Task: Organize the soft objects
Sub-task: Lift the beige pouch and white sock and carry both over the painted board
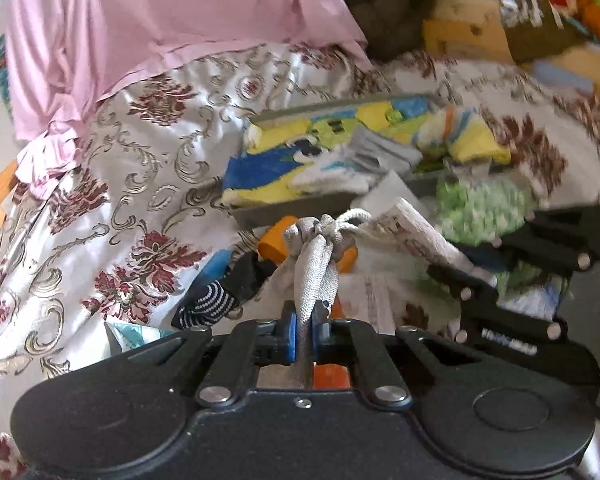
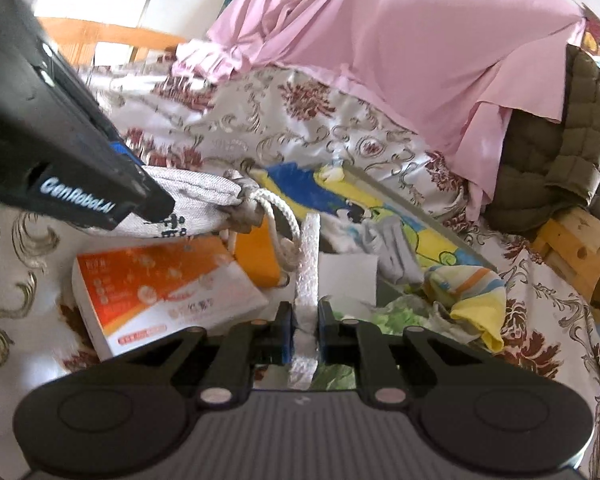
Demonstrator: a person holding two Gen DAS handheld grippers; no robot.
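Clamped between the left gripper (image 1: pixel 305 330) jaws is the grey mouth of a drawstring bag (image 2: pixel 196 204), raised above the patterned bedspread (image 1: pixel 112 168). The right gripper (image 2: pixel 305 330) is closed on its opposite white edge. The cloth is judged light and limp; holds near the cord (image 2: pixel 278 220) are advised.

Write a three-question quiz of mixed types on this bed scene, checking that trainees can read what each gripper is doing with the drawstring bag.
1. True or false: the left gripper is shut on the grey drawstring bag.
2. The right gripper pinches: A) the orange box, B) a white edge of the bag, C) the pink sheet.
3. Fill in: the orange box lies on the ______ bedspread.

Key: 1 true; 2 B; 3 floral.
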